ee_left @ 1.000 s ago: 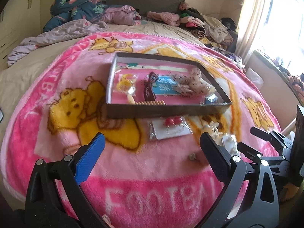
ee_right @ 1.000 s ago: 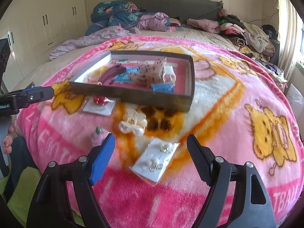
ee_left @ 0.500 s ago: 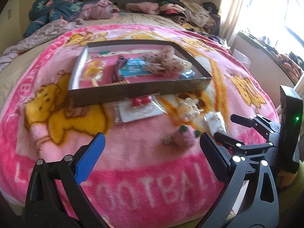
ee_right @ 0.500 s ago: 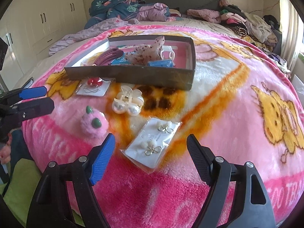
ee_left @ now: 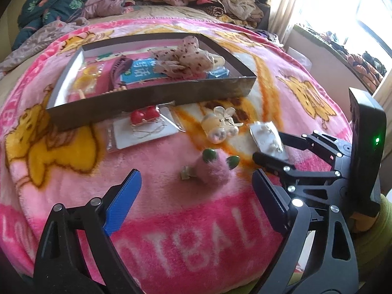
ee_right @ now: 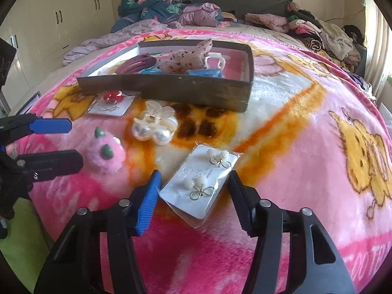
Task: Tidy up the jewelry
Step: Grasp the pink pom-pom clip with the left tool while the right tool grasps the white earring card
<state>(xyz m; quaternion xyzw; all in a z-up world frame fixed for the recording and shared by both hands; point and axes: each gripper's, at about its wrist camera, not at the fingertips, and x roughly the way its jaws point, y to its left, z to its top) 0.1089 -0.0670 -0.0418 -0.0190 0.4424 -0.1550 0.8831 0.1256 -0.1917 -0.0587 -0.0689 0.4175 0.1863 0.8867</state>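
Observation:
A shallow brown box [ee_left: 156, 95] [ee_right: 171, 89] with hair ties and packets inside lies on the pink blanket. In front of it lie a red earring card [ee_left: 143, 127] [ee_right: 111, 103], a pearl flower hair clip [ee_left: 220, 126] [ee_right: 155, 123], a fuzzy pink clip [ee_left: 213, 169] [ee_right: 106, 155] and a white card of bow earrings [ee_left: 267, 139] [ee_right: 203, 181]. My left gripper [ee_left: 196, 198] is open just before the fuzzy clip. My right gripper [ee_right: 193, 196] is open, its fingers on either side of the bow earring card.
Heaps of clothes [ee_right: 171, 7] lie at the far end of the bed. White cupboards [ee_right: 49, 24] stand on the left, a window [ee_left: 343, 12] on the right. The blanket's front edge drops off just under both grippers.
Both grippers have moved forward and down. The left now faces the fuzzy pink clip; the right has come around the bow earring card and narrowed its opening.

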